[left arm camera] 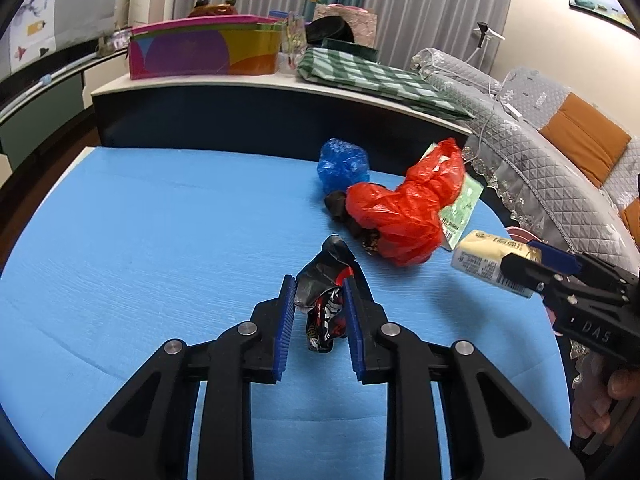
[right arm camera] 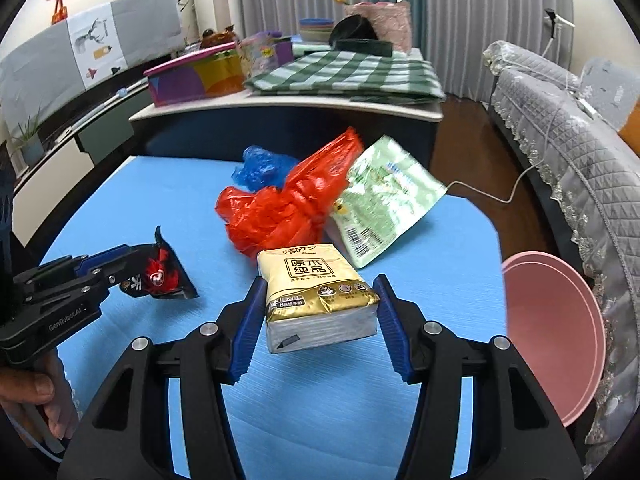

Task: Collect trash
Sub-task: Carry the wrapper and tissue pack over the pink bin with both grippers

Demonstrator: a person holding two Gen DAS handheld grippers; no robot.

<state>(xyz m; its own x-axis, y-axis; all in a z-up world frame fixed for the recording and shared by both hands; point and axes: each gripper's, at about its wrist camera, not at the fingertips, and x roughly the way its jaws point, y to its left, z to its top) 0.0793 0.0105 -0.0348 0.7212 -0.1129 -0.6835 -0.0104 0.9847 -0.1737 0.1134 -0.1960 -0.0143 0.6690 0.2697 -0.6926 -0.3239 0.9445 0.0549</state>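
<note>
Blue mat left clear, red bag blocks ctr-right

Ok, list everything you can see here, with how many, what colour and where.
snack wrapper: one, black and red, crumpled, between the left gripper's pads
tissue pack: one, gold and white, between the right gripper's pads
plastic bag: one, red, knotted, middle of the mat
plastic bag: one, blue, balled, behind the red one
pouch: one, pale green, right of the red bag, leaning on it
dark lumps: a few, black-brown, against the red bag
foam mat: one, light blue, covering the table
basin: one, pink, off the mat's right edge
checked cloth: one, green and white, on the rear counter
left gripper: one, black with blue pads
right gripper: one, black with blue pads
</note>
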